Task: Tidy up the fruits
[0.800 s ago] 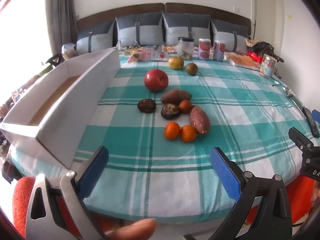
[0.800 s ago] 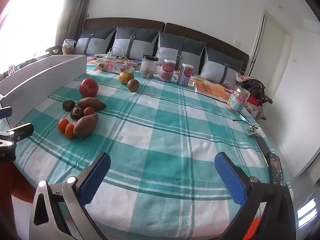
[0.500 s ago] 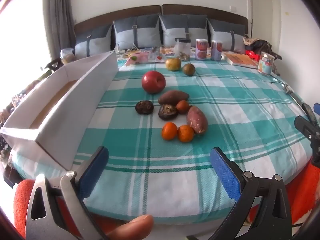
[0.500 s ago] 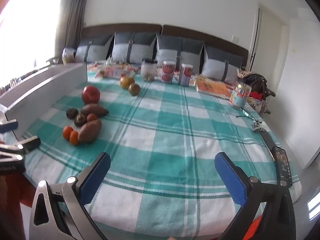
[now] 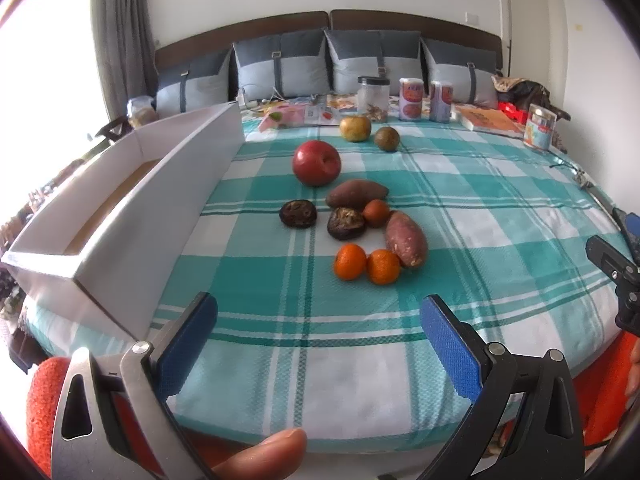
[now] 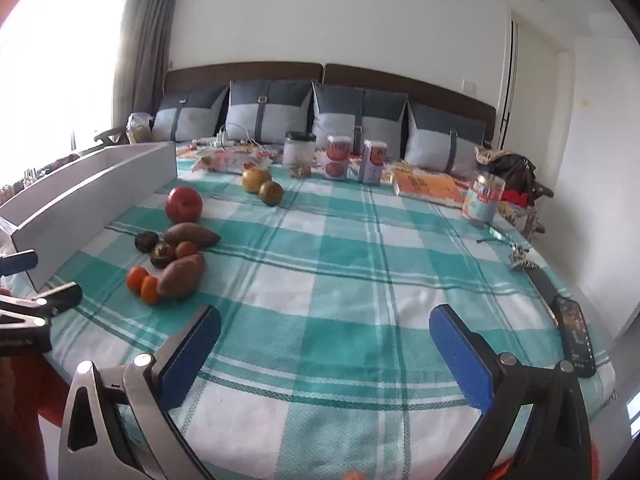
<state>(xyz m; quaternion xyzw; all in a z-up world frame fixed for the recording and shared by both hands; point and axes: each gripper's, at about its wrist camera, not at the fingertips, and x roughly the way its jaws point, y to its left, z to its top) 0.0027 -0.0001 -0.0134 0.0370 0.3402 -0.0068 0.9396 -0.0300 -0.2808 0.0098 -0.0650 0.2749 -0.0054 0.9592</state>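
A red apple (image 5: 316,162), two sweet potatoes (image 5: 405,238), two dark shrivelled fruits (image 5: 298,213), three small oranges (image 5: 350,261) and two yellow-green round fruits (image 5: 355,128) lie on a teal checked cloth (image 5: 480,208). The same pile shows in the right wrist view (image 6: 176,264). A white open box (image 5: 132,208) stands at the left. My left gripper (image 5: 320,340) is open and empty, near the front edge before the pile. My right gripper (image 6: 324,350) is open and empty, right of the pile.
A jar (image 5: 373,94), two cartons (image 5: 412,99), a book (image 5: 490,120) and a tin (image 5: 540,126) stand along the back before grey pillows (image 5: 372,60). A phone (image 6: 576,336) and keys (image 6: 520,260) lie at the right edge.
Both grippers tilted upward slightly, so the fruits sit a little lower in view. Nothing was taken hold of and the fruits have not moved.
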